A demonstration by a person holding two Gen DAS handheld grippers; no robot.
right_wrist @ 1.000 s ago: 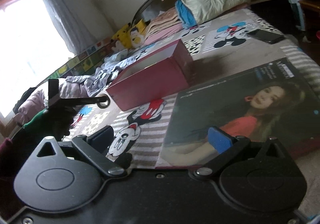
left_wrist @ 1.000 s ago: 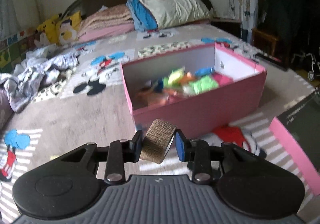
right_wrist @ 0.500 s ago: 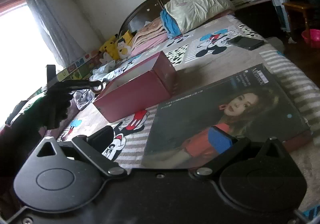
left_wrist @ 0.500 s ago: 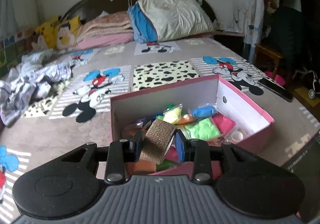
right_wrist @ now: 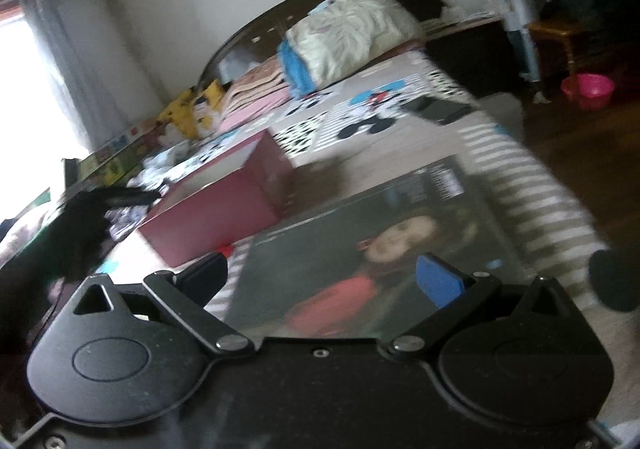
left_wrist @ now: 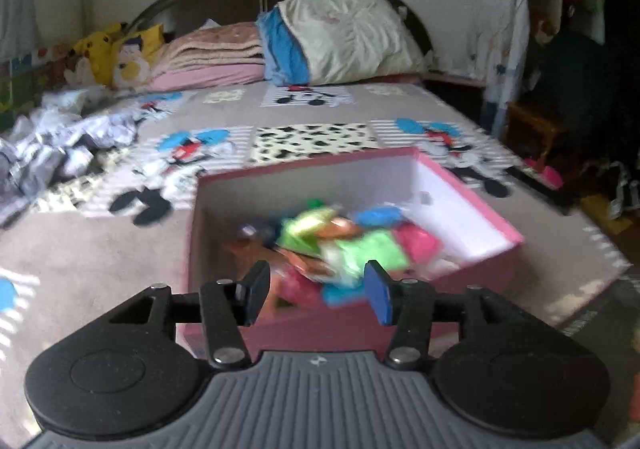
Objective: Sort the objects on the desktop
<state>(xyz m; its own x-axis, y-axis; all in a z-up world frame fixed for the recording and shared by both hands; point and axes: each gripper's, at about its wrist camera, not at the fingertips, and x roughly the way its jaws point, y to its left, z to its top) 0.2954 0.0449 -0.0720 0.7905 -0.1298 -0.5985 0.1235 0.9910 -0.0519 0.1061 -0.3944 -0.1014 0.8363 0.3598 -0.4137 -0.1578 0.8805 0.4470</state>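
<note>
A pink open box (left_wrist: 472,273) lies on the bed, filled with several coloured packets (left_wrist: 360,245). My left gripper (left_wrist: 318,293) hangs just above the box's near wall, open and empty. The brown tape roll it held is not visible among the blurred contents. The box also shows in the right wrist view (right_wrist: 224,205). My right gripper (right_wrist: 324,281) is open and empty above a flat dark lid with a woman's portrait (right_wrist: 380,249).
The bed carries a cartoon-mouse cover (left_wrist: 312,137), pillows and folded blankets (left_wrist: 344,41) at the headboard, yellow plush toys (left_wrist: 104,57) and crumpled clothes (left_wrist: 60,145) at left. A phone (right_wrist: 436,109) lies near the bed's right edge. A pink basin (right_wrist: 586,89) sits on the floor.
My left gripper has opened and the brown tape roll has left it, over the pink box. My right gripper has shifted slightly and stays open.
</note>
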